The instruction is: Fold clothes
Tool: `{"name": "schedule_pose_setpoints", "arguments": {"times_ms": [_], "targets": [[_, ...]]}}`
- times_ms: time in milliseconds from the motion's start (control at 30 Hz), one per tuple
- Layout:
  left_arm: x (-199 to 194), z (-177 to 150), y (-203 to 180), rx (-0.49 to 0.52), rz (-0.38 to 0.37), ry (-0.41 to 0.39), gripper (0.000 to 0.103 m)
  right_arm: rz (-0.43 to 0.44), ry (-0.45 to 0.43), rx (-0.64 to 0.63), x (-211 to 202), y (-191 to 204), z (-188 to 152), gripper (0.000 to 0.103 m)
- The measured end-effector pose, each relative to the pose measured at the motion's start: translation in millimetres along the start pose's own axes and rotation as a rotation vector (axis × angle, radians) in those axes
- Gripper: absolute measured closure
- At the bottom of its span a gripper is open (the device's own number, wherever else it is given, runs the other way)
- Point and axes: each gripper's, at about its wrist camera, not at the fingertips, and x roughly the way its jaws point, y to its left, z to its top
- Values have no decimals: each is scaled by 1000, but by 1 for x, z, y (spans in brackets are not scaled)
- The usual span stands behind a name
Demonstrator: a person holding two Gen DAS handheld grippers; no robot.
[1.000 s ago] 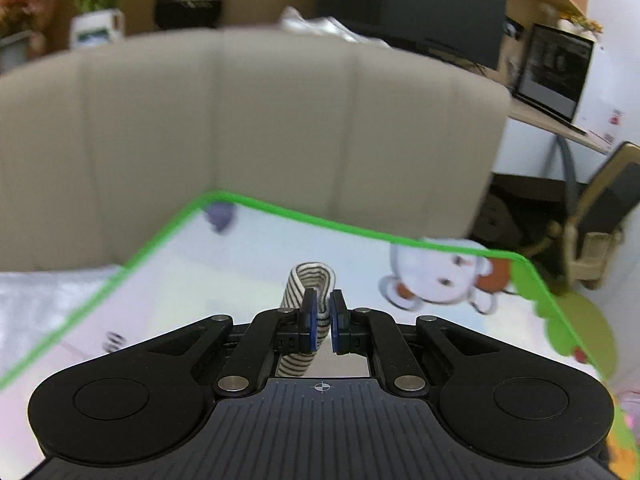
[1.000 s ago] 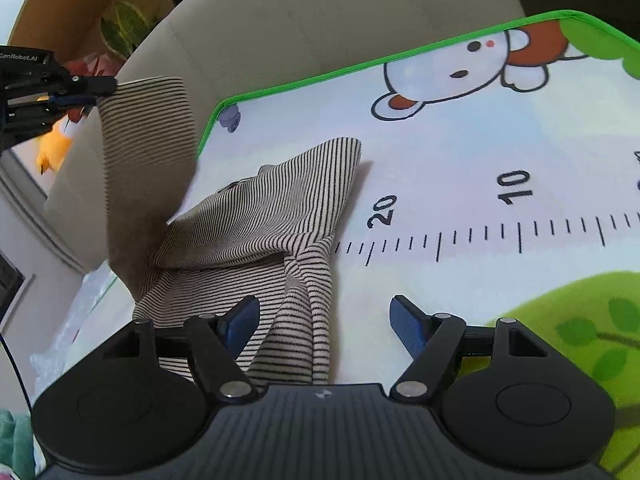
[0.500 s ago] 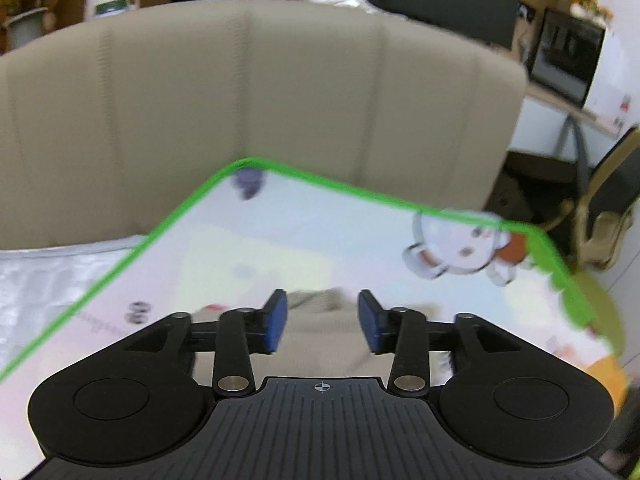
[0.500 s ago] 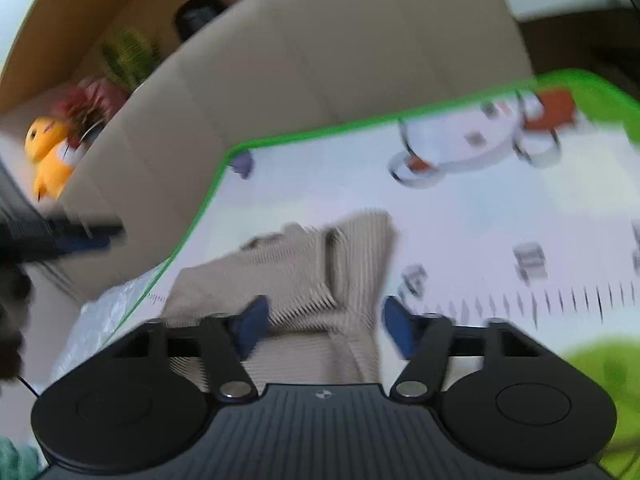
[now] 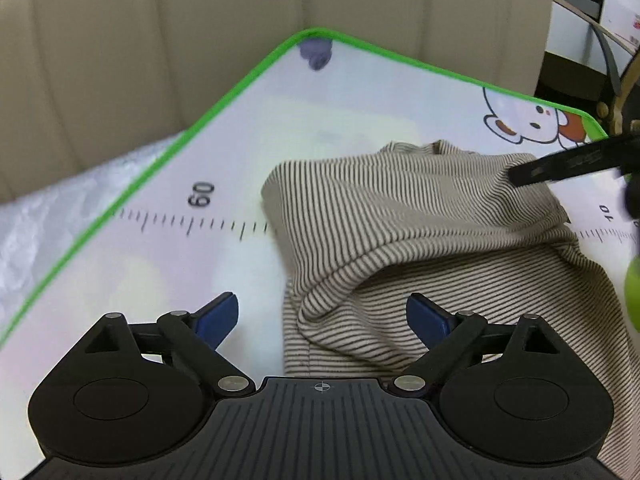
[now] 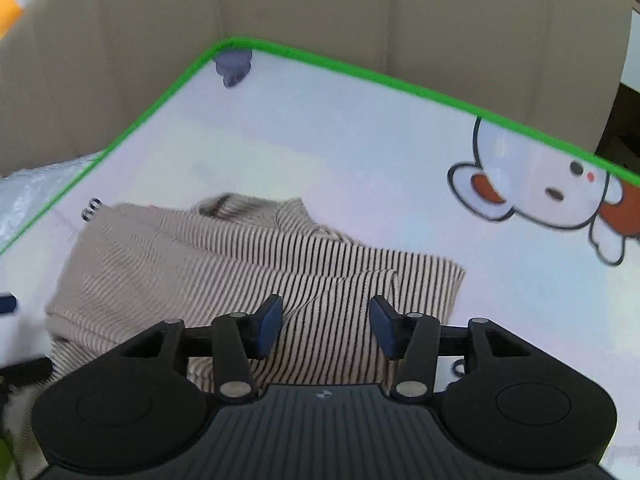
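So I'm working over a kids' play mat, glossy and pale with a bright green border, a printed ruler with tick marks and numbers, a cartoon white animal at the far right corner and a little purple blob at the far left corner. Behind the mat there's a beige padded sofa back with vertical seams, smooth like faux leather, and off the left edge some crinkly silvery-white sheet. Far right in the left wrist view there's dark room clutter, too blurry to name. The striped top, a soft ribbed knit in beige with thin dark stripes, lies bunched on the mat in loose rounded folds, roughly mid-mat, covering part of the ruler. My left gripper is spread wide with nothing in it, its blue pads straddling the near left edge of the fabric. My right gripper is also released, pads apart just above the cloth's near right part, one black finger showing over the right side of the top in the left view.
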Motion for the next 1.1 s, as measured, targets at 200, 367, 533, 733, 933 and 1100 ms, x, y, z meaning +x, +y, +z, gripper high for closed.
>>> {"name": "schedule_pose_setpoints", "arguments": {"times_ms": [200, 367, 533, 733, 933, 1100], "targets": [[4, 6, 1, 113, 49, -36, 6, 48, -154, 36, -30, -7, 16, 103], [20, 6, 17, 111, 106, -21, 5, 34, -222, 37, -45, -15, 20, 103], [29, 4, 31, 44, 112, 26, 3, 12, -81, 115, -14, -32, -15, 81], [26, 4, 32, 20, 115, 30, 3, 42, 42, 175, 22, -29, -33, 78], [28, 4, 40, -33, 77, 29, 3, 141, -158, 76, -28, -7, 9, 99], [34, 6, 43, -59, 49, 26, 0, 99, -233, 103, -48, -29, 15, 99]]}}
